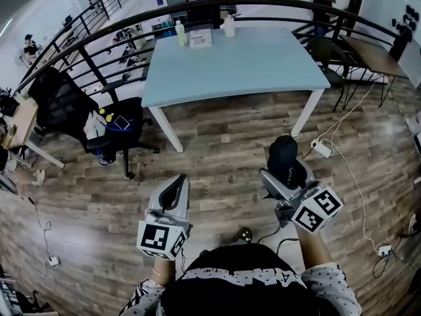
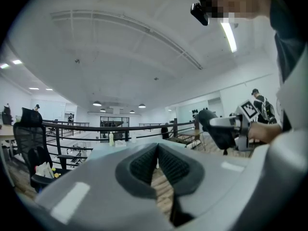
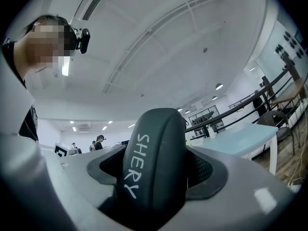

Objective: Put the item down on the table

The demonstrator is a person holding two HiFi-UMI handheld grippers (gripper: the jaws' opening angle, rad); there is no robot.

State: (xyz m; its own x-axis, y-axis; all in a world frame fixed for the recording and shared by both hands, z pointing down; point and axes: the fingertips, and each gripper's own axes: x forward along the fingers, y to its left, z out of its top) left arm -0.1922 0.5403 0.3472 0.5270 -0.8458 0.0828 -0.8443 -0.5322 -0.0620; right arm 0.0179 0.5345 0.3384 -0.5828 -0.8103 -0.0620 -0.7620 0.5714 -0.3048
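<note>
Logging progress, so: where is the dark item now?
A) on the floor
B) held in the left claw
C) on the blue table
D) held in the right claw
D: the right gripper view shows the dark item clamped between the pads of the right claw.

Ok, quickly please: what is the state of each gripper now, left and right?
Left gripper: closed, nothing between the jaws.
Right gripper: closed on the black item printed SHERY.
</note>
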